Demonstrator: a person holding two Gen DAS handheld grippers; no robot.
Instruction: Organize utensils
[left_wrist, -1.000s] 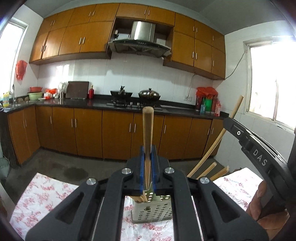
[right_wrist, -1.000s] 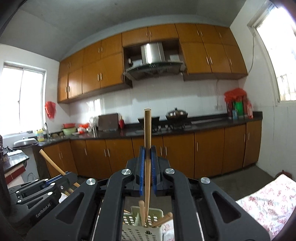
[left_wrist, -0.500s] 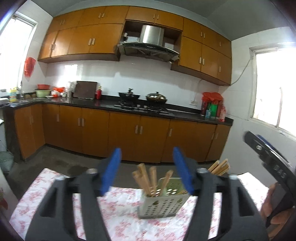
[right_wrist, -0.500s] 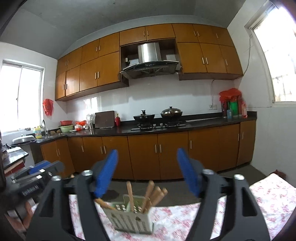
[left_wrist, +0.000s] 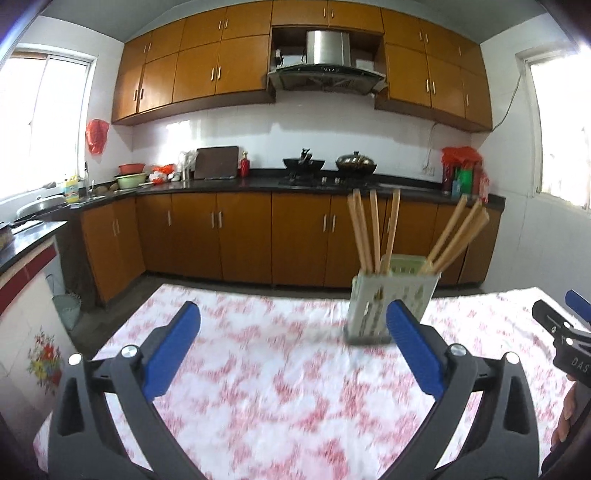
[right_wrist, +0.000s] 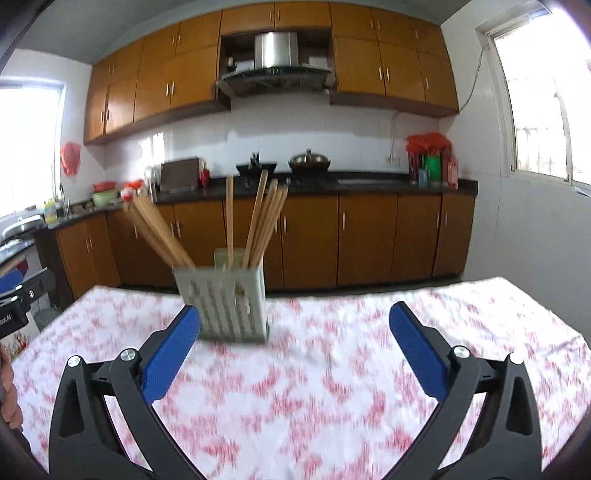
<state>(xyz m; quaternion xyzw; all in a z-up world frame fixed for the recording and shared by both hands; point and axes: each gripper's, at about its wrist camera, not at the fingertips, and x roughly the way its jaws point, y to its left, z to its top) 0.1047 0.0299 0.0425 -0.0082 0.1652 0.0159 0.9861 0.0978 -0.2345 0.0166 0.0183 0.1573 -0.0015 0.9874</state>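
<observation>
left wrist view: the left gripper (left_wrist: 291, 328) is seen with its fingers (left_wrist: 173, 350) spread wide and opening, nothing between them. past the right finger's tip, the utensil holder (left_wrist: 393, 301) stands upright on the floral-clothed counter (left_wrist: 258, 387), wooden chopsticks (left_wrist: 373, 232) leaning in it. in the right wrist view the right gripper (right_wrist: 293, 328) is likewise wide, opening and empty; the holder is found just beyond its left finger. kitchen cabinets (left_wrist: 240, 236) lie farthest.
</observation>
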